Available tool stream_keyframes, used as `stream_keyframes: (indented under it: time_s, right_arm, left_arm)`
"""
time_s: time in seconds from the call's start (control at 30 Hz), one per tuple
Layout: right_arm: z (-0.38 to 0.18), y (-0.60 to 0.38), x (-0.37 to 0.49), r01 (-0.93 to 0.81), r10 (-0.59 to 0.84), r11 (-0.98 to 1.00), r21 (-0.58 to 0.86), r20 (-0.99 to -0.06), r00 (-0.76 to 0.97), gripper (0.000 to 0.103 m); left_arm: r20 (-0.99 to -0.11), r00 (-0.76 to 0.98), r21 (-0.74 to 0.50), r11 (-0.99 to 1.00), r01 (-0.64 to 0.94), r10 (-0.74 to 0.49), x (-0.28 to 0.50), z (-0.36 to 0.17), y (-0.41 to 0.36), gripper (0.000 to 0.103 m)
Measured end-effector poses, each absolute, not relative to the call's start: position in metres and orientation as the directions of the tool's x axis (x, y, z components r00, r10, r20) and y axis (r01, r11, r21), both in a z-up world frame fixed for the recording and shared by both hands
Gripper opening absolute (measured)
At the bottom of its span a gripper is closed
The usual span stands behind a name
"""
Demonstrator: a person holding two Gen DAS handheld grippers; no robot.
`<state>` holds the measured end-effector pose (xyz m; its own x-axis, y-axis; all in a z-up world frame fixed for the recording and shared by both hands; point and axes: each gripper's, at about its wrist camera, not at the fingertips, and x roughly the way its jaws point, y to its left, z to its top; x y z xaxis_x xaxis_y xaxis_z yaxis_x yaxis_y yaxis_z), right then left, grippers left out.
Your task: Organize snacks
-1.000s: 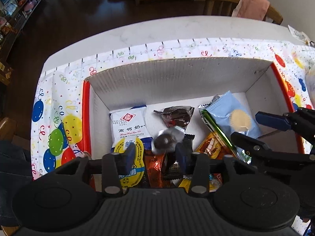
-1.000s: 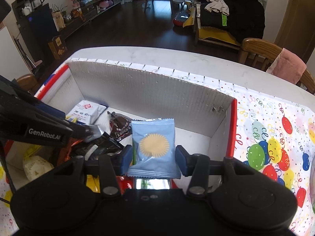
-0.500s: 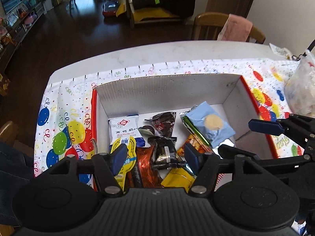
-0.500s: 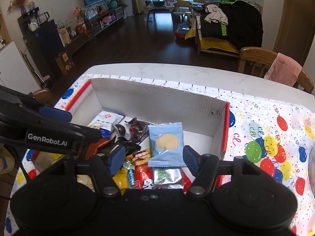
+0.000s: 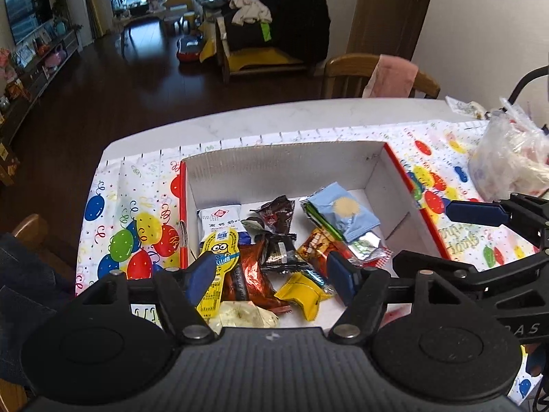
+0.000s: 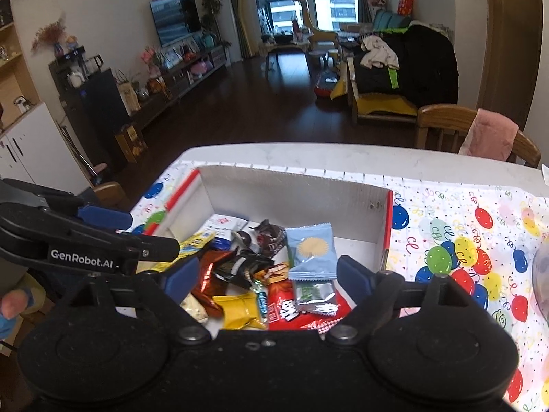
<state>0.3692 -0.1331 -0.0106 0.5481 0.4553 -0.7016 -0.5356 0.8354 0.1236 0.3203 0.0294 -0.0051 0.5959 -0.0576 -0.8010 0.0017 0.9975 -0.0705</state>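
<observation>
Both grippers hang above the box, jaws wide apart, nothing betw. them. Left gripper sits over the near-left part of the pile; right gripper over the near-right part. Right gripper also shows in left view at the right edge, w/ its blue pads out over the cloth.

Box: white cardboard inside, red outer sides, on a balloon-print cloth on a pale table.

Snacks all lie loose in the box, heaped toward the near side:
- blue pack w/ yellow disc, right of centre, tilted, resting on a green-edged pack; in right view it lies on top of a silver-green pack
- white pack at far left, flat
- yellow Minions pack overlapping white pack's near end
- dark brown wrapper mid-back
- black pack in centre
- copper foil pack just left of black pack
- yellow pack near front
- orange pack under blue pack's near corner
- red pack at the near-right
- pale pack at the near edge, partly hidden by gripper body

Far-right part of the box floor is bare cardboard. Clear bag sits on the cloth well right of the box. Chair w/ pink cloth behind the table.
</observation>
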Motion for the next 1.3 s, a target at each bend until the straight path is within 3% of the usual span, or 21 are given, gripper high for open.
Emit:
stream_keyframes:
  time_s: [0.13, 0.33, 0.63, 0.7, 1.3]
  right_arm:
    - [-0.003, -0.138, 0.355, -0.542, 0.475, 0.830, 0.132, -0.677, 0.562, 0.094]
    - [0.007, -0.147, 0.338, -0.548, 0.493, 0.826, 0.133, -0.642, 0.588, 0.103]
    - [0.014, -0.161, 0.325, -0.526, 0.512, 0.834, 0.169, -0.595, 0.620, 0.103]
    - [0.015, -0.163, 0.322, -0.523, 0.515, 0.834, 0.177, -0.589, 0.623, 0.103]
    - [0.017, -0.177, 0.300, -0.501, 0.506, 0.847, 0.178, -0.559, 0.657, 0.103]
  left_arm:
    - [-0.777, 0.627, -0.064, 0.998, 0.011, -0.056, 0.302, 0.003, 0.026, 0.071]
    - [-0.741, 0.668, -0.066, 0.997, 0.026, -0.067, 0.275, 0.012, 0.021, 0.080]
    - [-0.700, 0.710, -0.083, 0.996, 0.023, -0.074, 0.247, 0.019, 0.017, 0.092]
    - [-0.691, 0.719, -0.091, 0.996, 0.019, -0.077, 0.243, 0.020, 0.018, 0.100]
    - [-0.676, 0.734, -0.113, 0.993, -0.018, -0.063, 0.219, 0.024, 0.017, 0.102]
